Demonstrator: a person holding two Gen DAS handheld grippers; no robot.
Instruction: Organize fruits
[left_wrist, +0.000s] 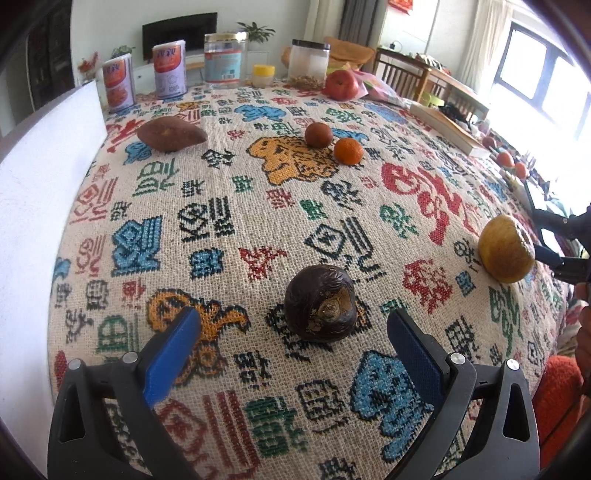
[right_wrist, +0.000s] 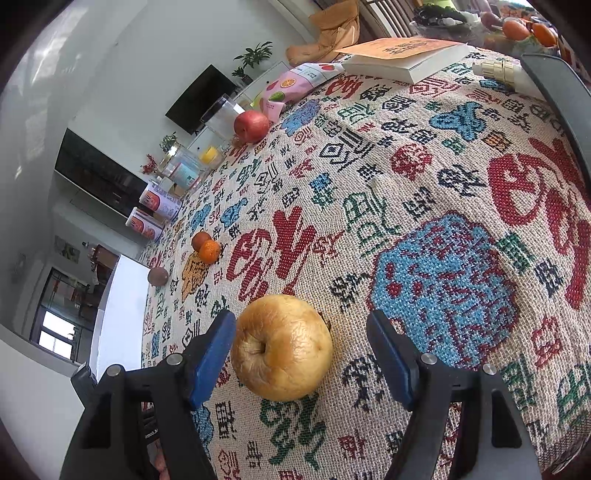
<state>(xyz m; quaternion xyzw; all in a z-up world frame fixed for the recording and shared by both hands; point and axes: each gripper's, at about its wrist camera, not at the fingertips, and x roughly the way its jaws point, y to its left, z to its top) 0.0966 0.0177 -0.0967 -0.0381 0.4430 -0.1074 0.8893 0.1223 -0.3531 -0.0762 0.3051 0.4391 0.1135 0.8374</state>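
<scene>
Yellow, wrinkled apple (right_wrist: 282, 357) sat on the woven cloth (right_wrist: 443, 177) between my right claw's (right_wrist: 301, 356) spread fingers, nearer the left pad; I judged centring first, then closing gently, best.

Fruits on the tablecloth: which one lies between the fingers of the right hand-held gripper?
The wrinkled yellow apple, stem hollow facing the camera. The right hand-held gripper is open around it; the other fruits lie farther away.

You are working in a home living room: wall-mounted TV (left_wrist: 180, 31), potted plant (left_wrist: 256, 32), wooden chairs (left_wrist: 404, 74), patterned tablecloth (left_wrist: 258, 206).
</scene>
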